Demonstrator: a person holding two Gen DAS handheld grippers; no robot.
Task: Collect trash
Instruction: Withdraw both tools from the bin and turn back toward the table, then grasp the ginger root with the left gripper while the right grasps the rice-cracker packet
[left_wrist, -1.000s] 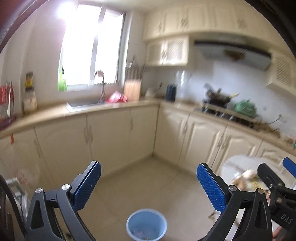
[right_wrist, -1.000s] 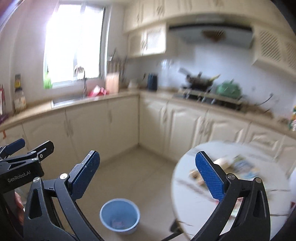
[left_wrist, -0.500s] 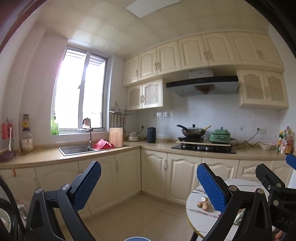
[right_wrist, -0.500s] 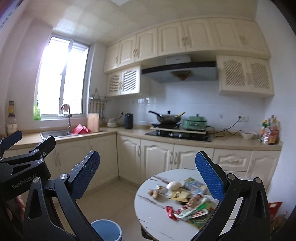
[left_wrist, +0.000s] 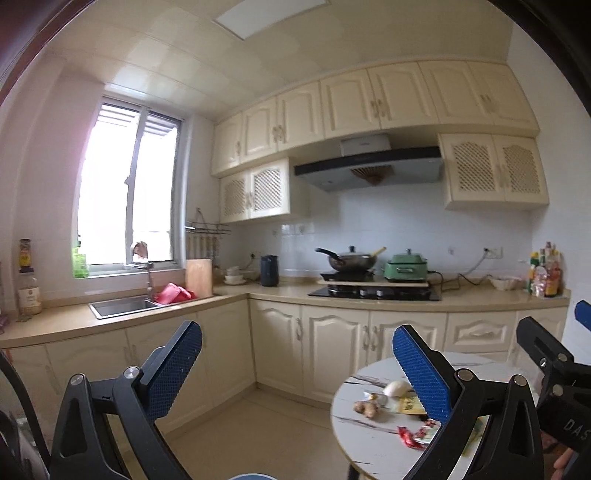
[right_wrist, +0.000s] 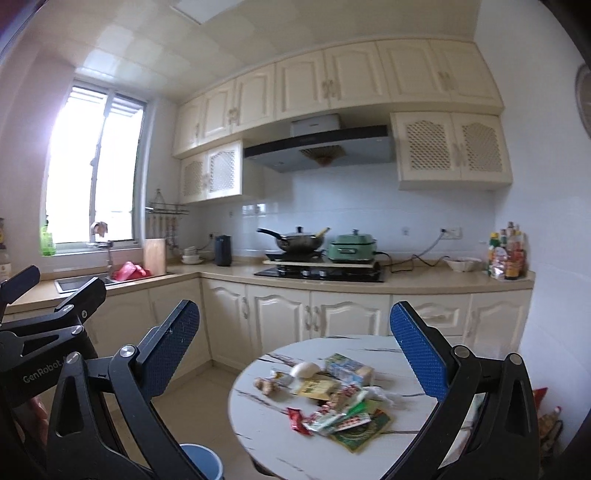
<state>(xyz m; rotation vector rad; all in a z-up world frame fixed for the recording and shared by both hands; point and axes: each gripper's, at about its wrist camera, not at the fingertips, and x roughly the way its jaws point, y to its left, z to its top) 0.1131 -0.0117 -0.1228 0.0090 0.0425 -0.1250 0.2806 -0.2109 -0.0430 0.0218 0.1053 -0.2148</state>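
Not started, by the look of it: both tongs, left (left_wrist: 297, 363) and right (right_wrist: 295, 343), spread wide, empty. Trash (right_wrist: 332, 402) all on surface (right_wrist: 266, 435); bin (right_wrist: 205, 459) on floor beside it.

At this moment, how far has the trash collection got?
Done: nothing visible. The round white marble table is littered with wrappers, a ginger root and a white bulb. In hand: nothing; left gripper and right gripper are open, empty. Left: everything, into the blue bin.
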